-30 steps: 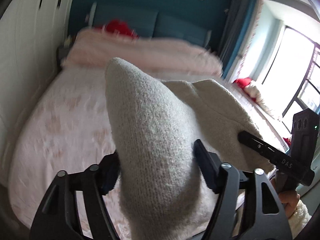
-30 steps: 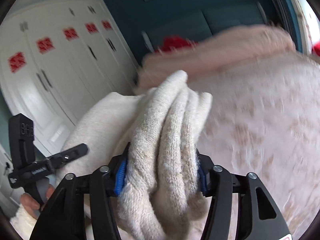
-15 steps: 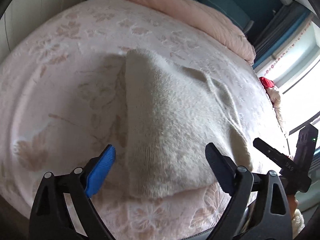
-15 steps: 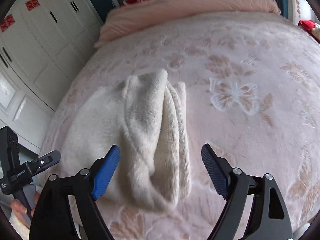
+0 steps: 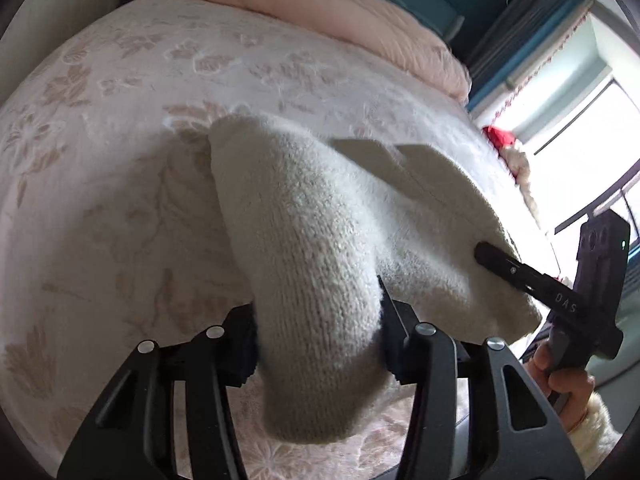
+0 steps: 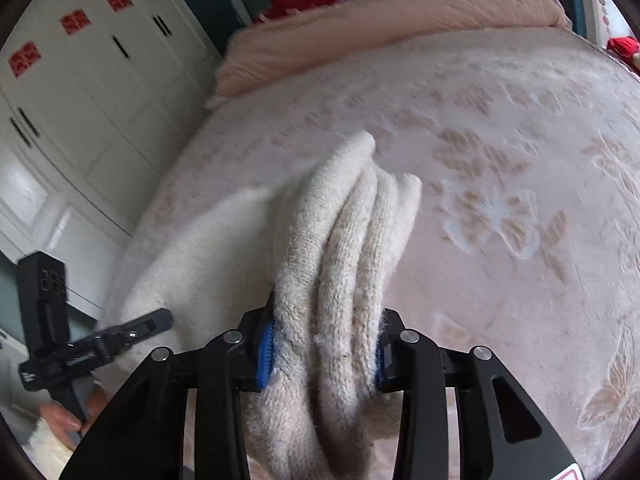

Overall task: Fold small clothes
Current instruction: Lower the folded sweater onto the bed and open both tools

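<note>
Sweater [image 5: 320, 248] – cream knit, lies on bed [image 5: 120, 160], near edge bunched up. L gripper [image 5: 316, 332] jaws just closed, now pinching a thick fold at sweater's left end. R gripper [image 6: 324, 344] likewise clamped on several layers at right end – prob. the hem, hard to tell.

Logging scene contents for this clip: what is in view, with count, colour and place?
knit garment: one, cream, on the bed, both near ends pinched
bedspread: one, pale pink floral, covering the bed
quilt: one, pink, folded at the far end
wardrobe: one, white with red decals, beside the bed
window: one, bright, far side
left gripper: black, shut on the garment
right gripper: black with blue pads, shut on bunched folds
</note>
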`<act>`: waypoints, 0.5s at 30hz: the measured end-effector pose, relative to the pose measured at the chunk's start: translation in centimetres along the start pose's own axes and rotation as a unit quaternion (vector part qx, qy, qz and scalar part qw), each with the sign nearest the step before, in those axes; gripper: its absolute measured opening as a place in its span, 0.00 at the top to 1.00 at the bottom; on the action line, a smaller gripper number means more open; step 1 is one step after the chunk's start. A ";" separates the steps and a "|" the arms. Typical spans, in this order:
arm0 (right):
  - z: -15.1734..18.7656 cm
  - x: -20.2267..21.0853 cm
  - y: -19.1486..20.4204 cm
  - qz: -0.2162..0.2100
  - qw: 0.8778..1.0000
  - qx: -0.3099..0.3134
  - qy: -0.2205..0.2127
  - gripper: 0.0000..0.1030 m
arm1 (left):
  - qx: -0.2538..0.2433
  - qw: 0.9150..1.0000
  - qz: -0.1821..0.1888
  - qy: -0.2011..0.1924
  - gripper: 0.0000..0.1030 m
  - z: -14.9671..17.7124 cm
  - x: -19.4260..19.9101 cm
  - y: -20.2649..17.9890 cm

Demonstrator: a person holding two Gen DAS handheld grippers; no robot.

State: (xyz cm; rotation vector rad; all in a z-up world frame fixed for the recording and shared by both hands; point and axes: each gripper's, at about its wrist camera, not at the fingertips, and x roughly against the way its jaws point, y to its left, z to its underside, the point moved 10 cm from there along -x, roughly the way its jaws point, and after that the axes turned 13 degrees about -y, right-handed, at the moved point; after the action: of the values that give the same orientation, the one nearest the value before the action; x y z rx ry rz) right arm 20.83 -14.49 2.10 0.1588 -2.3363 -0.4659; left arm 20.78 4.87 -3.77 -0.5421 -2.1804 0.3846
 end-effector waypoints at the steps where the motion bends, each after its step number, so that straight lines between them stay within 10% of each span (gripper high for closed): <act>1: 2.0 -1.8 -1.6 0.015 0.999 -0.006 0.035 0.62 | -0.003 1.000 -0.010 0.016 0.51 1.2 -1.1 0.4; 6: 2.4 -0.1 -3.4 0.017 0.997 -0.065 0.025 0.52 | 0.015 0.999 -0.033 0.007 0.42 2.5 -0.9 1.2; 10: -0.5 4.9 -1.2 0.026 0.999 0.002 -0.046 0.65 | -0.080 0.991 -0.105 -0.024 0.43 1.0 2.5 -0.8; 15: 5.3 0.5 -1.6 0.074 0.992 0.086 0.054 0.66 | -0.146 0.974 -0.175 -0.019 0.43 1.6 3.8 -3.1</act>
State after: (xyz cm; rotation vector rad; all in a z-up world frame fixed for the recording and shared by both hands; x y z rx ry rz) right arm 16.74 -14.54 -1.72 0.0890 -2.2606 -0.1791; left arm 16.65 3.98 -0.89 -0.2976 -2.3275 -0.1190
